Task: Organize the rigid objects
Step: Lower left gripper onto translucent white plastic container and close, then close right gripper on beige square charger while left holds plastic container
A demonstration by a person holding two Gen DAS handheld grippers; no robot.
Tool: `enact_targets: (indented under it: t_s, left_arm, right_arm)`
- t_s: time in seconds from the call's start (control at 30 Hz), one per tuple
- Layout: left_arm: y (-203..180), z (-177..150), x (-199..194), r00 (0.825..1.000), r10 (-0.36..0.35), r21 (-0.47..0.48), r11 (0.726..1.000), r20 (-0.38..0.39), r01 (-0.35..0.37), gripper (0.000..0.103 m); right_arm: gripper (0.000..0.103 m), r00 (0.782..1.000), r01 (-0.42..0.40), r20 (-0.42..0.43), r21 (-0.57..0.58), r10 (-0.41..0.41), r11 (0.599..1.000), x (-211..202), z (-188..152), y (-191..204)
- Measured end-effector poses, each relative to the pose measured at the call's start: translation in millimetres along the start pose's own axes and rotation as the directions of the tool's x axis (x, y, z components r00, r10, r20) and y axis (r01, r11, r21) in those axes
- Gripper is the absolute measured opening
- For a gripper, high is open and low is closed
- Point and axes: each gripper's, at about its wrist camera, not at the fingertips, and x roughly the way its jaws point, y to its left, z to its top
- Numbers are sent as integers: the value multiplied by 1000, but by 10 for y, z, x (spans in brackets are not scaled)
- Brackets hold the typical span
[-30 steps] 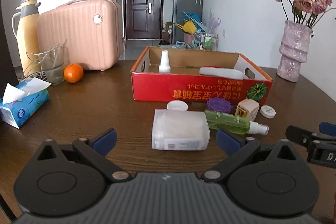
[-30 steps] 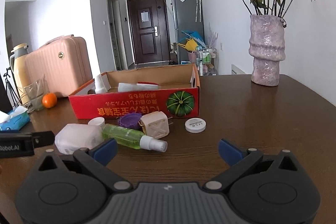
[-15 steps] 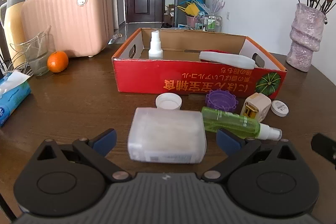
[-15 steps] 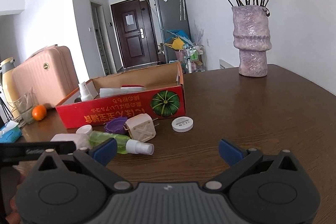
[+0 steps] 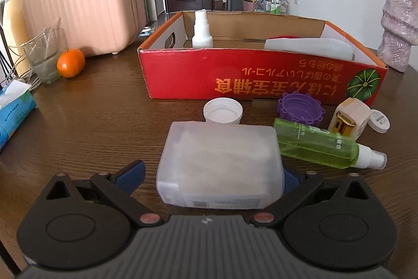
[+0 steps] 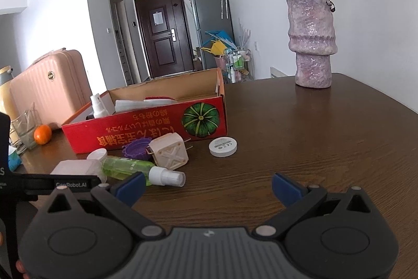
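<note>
The left gripper (image 5: 213, 175) is seen spread wide around a frosted plastic box (image 5: 220, 164), whose near end lies between the two blue fingertips (image 5: 130, 173) on the wooden table (image 5: 91, 122); whether the pads touch the box cannot be told. At nine o'clock from the box a blue tissue pack (image 5: 14, 114) is found at the table's edge, and at ten o'clock an orange (image 5: 70, 63) is set just beside a clear glass (image 5: 43, 57), with a pink suitcase (image 5: 83, 10) behind them. At twelve o'clock a white cap (image 5: 222, 111) lies just beyond the box, and farther on stands the red cardboard tray (image 5: 261, 75), in which a white spray bottle (image 5: 202, 30) is held upright at the left end and a white flat item (image 5: 308, 46) is laid at the right. At two o'clock a purple lid (image 5: 300, 109) is seen, and at three o'clock a green spray bottle (image 5: 321, 143) lies on its side, touching the box. Beyond it a beige plug adapter (image 5: 348, 119) and a small white disc (image 5: 378, 121) are placed. The right gripper (image 6: 207, 187) is held spread above bare table, with nothing between its fingertips; the green bottle's nozzle lies at its ten o'clock, and a purple vase (image 6: 312, 44) stands at one o'clock.
</note>
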Motion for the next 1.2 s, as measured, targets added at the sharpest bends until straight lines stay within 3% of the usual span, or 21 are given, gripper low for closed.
enact_targets:
  t_s: [0.07, 0.1, 0.27, 0.37, 0.53, 0.7, 1.2]
  left_arm:
    - [4, -7, 7, 1000, -26, 10, 1000, -7, 26, 84]
    - [0, -11, 9, 999, -41, 21, 999, -10, 41, 83]
    - [48, -11, -98, 999, -34, 21, 999, 20, 34, 83]
    - [156, -19, -312, 996, -51, -3, 999, 76, 51, 83]
    - [287, -70, -696, 981, -79, -14, 997, 177, 82, 83]
    - [335, -142, -954, 968, -102, -2, 994, 231, 105, 83]
    - [450, -211, -1027, 967, -120, -14, 992, 227, 126, 83]
  right_arm:
    - [103, 1000, 1, 8, -4, -1, 1000, -2, -9, 6]
    - [103, 1000, 2, 13, -7, -2, 1000, -4, -13, 9]
    - [103, 1000, 18, 22, -9, -18, 1000, 11, -21, -3]
    - [103, 1000, 22, 22, 1, -22, 1000, 14, -23, -31]
    - [103, 1000, 17, 21, -1, -17, 1000, 23, -35, -22]
    - [103, 1000, 11, 21, -15, -11, 1000, 29, -53, 0]
    - [103, 1000, -9, 1, -78, 9, 997, 33, -106, 168]
